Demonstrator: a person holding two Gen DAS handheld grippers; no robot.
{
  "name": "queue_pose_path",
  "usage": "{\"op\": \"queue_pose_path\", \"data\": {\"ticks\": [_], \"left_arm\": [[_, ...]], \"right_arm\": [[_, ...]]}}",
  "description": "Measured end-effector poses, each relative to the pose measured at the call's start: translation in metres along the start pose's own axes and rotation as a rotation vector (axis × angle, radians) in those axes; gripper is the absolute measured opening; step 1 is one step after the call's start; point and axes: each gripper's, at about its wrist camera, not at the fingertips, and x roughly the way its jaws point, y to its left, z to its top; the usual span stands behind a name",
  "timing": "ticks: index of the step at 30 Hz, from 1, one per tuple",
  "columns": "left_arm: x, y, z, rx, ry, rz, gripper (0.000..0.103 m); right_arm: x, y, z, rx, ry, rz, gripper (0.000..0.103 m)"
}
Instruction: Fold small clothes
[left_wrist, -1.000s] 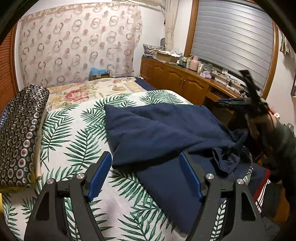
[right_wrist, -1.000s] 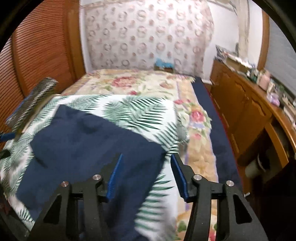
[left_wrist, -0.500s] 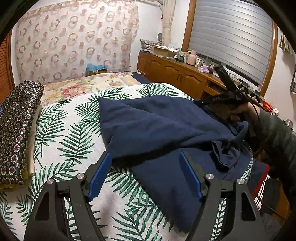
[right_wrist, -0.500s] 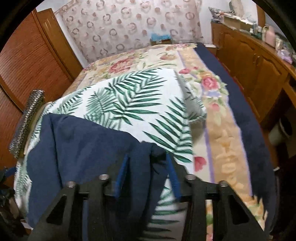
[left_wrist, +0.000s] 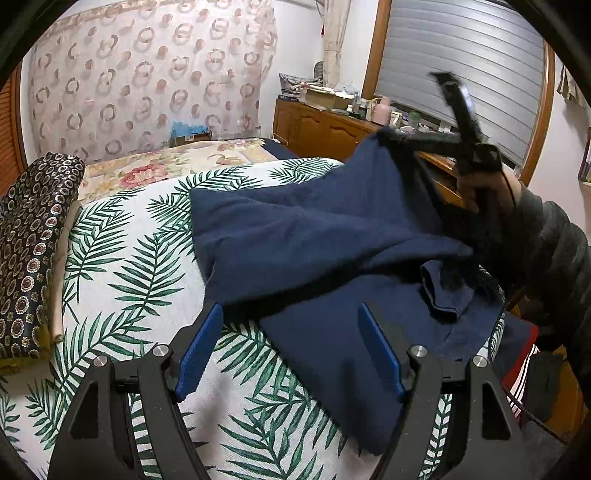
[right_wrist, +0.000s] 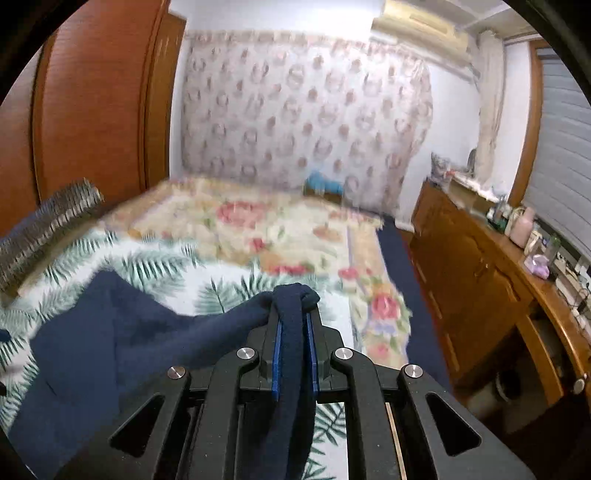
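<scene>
Right gripper (right_wrist: 294, 325) clamped on navy garment (left_wrist: 325, 236); left gripper (left_wrist: 288, 354) spread wide, empty.

We note the right jaws have just been closing and now pinch a bunched fold of the navy cloth between the blue pads (right_wrist: 277, 354), raising that edge off the palm-leaf bedspread (left_wrist: 122, 266). The rest of the garment lies across the bed, one corner under the left gripper's gaping fingers. We find no readable brand, label or writing anywhere.
</scene>
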Motion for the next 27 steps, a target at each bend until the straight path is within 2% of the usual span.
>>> {"op": "queue_pose_path", "data": {"ticks": [2,4,5,7,9,14,17,23,27], "left_arm": [[-0.003,0.001,-0.002,-0.001,-0.006,0.003,0.076],[-0.006,0.003,-0.003,-0.007,-0.011,0.003,0.076],[-0.007,0.002,-0.003,-0.009,-0.013,0.005,0.076],[-0.008,0.003,-0.003,-0.012,-0.016,0.011,0.076],[-0.01,0.006,-0.003,-0.015,-0.021,0.015,0.076],[-0.015,0.011,-0.001,-0.026,-0.041,0.038,0.076],[-0.018,0.012,0.001,-0.028,-0.053,0.048,0.076],[-0.021,0.012,0.001,-0.024,-0.061,0.055,0.076],[-0.021,0.011,0.0,-0.023,-0.062,0.057,0.076]], "right_arm": [[0.019,-0.005,-0.006,0.016,0.092,-0.023,0.015],[0.027,-0.012,-0.01,0.031,0.136,-0.027,0.029],[0.028,-0.014,-0.011,0.039,0.15,-0.026,0.033],[0.025,-0.018,-0.013,0.061,0.165,-0.017,0.05],[0.017,-0.012,-0.01,0.059,0.149,-0.008,0.056],[-0.015,0.016,-0.016,0.024,0.119,0.1,0.056],[-0.031,0.034,-0.031,0.0,0.118,0.167,0.056],[-0.043,0.061,-0.062,-0.051,0.167,0.264,0.056],[-0.039,0.056,-0.07,-0.054,0.207,0.3,0.056]]}}
